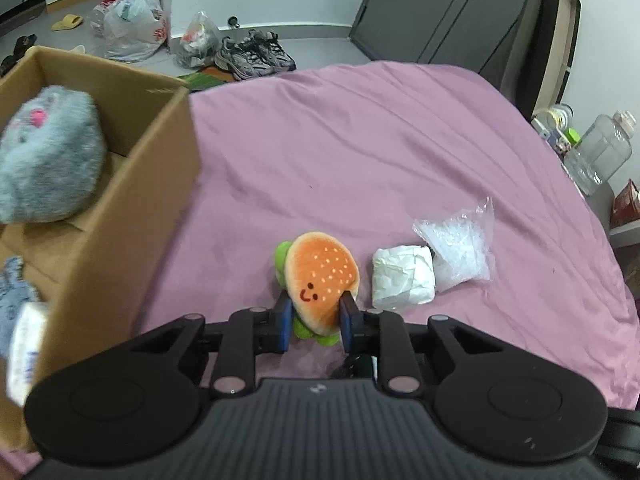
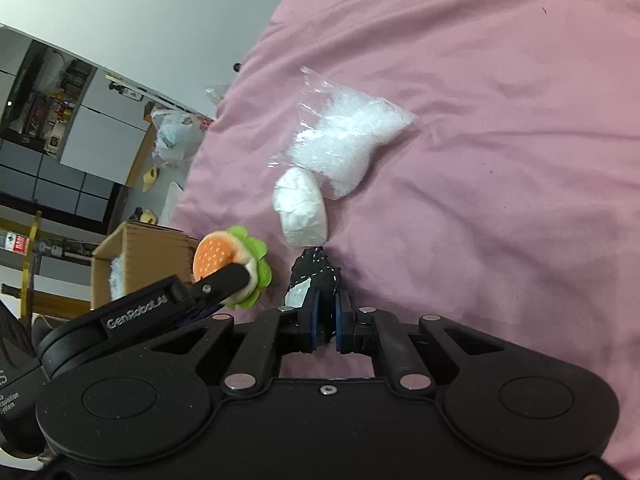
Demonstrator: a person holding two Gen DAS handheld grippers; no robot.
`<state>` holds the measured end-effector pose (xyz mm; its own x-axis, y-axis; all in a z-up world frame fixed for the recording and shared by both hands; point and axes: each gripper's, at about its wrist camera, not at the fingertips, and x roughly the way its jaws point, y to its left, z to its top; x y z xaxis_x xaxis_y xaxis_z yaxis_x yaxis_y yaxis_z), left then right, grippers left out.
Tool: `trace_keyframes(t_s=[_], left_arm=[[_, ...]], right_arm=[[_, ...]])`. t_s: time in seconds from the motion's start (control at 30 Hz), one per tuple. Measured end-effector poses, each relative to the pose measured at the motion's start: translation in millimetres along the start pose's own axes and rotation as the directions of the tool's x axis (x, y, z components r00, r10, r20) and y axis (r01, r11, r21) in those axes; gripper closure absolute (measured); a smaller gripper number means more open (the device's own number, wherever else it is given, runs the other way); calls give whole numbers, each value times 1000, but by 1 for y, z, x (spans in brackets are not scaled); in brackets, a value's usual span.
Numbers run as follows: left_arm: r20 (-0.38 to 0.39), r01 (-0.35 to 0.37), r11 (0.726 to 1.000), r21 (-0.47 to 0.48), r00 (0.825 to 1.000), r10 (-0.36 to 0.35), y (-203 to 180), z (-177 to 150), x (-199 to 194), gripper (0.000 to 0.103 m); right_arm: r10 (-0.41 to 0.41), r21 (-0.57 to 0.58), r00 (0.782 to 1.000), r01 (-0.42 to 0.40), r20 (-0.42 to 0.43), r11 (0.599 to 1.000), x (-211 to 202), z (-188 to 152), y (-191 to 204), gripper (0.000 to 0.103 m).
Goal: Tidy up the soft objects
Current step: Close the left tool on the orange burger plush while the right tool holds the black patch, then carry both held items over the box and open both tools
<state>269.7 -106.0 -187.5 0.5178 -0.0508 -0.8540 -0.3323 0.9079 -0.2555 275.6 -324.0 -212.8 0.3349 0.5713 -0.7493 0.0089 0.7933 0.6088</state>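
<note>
Nearest the left wrist camera, the left gripper (image 1: 316, 318) has its blue pads (image 1: 285, 320) pressed into the two flanks of the burger plush (image 1: 322, 280), so it grips that toy, which rests on the pink bedsheet (image 1: 360, 152) and stands on edge with its smiling bun face turned back toward the camera and green lettuce frills showing at the top left and bottom. From this grip the cardboard box (image 1: 120, 208) lies at about nine to ten o'clock, near but apart, its open top above the level of the toy; carrying the plush there would probably call for a lift and a swing to the left over the near wall. The box already holds a grey fluffy plush (image 1: 48, 160) and a bluish knitted item (image 1: 16, 292) at the lower left. At about three o'clock of the burger sits a white wrapped bundle (image 1: 403, 278), touching a clear plastic bag (image 1: 460, 248) of white filling beyond it. In the right wrist view, the right gripper (image 2: 327, 316) is clamped on a black speckled fabric piece (image 2: 316, 276), with the bundle at its twelve o'clock.
</note>
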Motion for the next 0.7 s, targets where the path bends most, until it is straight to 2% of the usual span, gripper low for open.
trace_keyframes(t_s=[0.5,0.7], left_arm=[[68,58,998,11,996,-58,14,-2,-67,80],[104,74,997,11,992,-75,25,-1,-93,81]], right_arm=[[48,4,993,-49,109,999,-41,-9,15,95],[57,-49,991,-51,119,997,-50,-10,40,95]])
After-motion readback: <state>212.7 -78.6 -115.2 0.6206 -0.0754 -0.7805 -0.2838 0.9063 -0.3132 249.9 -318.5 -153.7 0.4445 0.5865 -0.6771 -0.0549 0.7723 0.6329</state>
